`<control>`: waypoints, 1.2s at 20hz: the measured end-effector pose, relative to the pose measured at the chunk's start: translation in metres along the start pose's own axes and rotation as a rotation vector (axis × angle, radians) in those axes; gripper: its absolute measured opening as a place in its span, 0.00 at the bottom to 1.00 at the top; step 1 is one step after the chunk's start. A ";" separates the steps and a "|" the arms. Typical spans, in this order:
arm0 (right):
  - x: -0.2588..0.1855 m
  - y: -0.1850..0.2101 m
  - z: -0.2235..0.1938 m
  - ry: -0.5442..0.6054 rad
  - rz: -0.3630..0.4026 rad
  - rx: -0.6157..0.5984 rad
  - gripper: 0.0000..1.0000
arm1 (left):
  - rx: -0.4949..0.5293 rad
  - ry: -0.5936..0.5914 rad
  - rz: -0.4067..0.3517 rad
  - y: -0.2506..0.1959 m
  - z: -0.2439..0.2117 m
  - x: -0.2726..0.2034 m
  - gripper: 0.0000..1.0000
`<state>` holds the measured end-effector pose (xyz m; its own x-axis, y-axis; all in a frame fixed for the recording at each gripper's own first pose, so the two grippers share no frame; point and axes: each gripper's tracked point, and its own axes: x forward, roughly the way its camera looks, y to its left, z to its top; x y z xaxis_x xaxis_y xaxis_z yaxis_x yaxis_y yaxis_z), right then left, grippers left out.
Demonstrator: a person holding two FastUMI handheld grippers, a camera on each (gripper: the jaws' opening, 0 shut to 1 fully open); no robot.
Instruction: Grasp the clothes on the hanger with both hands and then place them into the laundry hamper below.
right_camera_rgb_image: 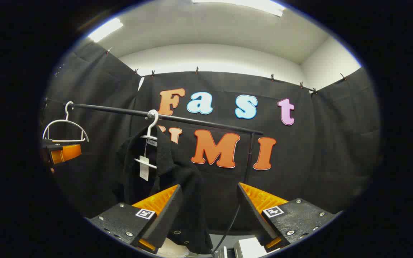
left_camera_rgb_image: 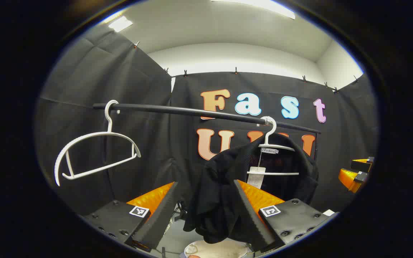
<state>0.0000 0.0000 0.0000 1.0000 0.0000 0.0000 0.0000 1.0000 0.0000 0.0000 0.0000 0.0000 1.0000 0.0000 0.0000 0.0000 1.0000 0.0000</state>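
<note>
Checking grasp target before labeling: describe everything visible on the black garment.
The black garment is a dark knit-looking top, still draped on a white hanger hooked over the black rail. It hangs bunched and lopsided, more fabric sagging to one side. A pale paper tag dangles at its neck opening. Neither hand-held gripper clearly touches it; the left hand-held gripper sits open in front of it.

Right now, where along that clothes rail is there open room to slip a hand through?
Between the empty hanger and the black garment, the rail is bare. It is crowded at the garment, where the left gripper stands open.
</note>
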 end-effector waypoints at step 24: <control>0.011 0.083 -0.026 0.078 -0.177 0.068 0.93 | -0.013 0.000 -0.195 0.049 -0.014 0.058 0.93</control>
<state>0.0111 0.0829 -0.0258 0.9814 -0.1729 -0.0831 0.1782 0.9821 0.0608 0.0581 0.0493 -0.0144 0.9811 -0.1936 0.0010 0.1936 0.9810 -0.0132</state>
